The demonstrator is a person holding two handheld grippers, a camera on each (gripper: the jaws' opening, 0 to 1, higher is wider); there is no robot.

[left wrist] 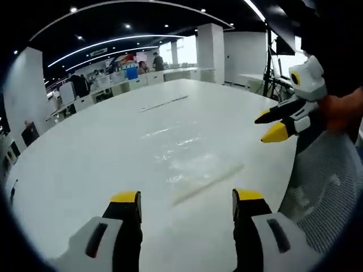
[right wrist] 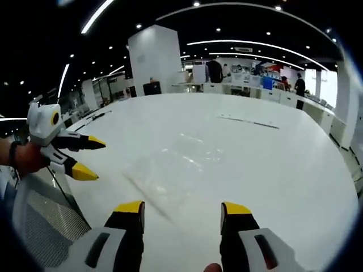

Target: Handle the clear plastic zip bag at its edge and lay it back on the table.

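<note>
No readable text anywhere here, folks: the far wall carries colourful panels [right wrist: 266,71] and there's a small ceiling-hung sign [right wrist: 243,50], but both are too small and blurred to make out a single letter. The white table [left wrist: 113,141] bears no label, print or number that can be read. No brand mark or figure shows up legibly in the left gripper view or the right gripper view.
</note>
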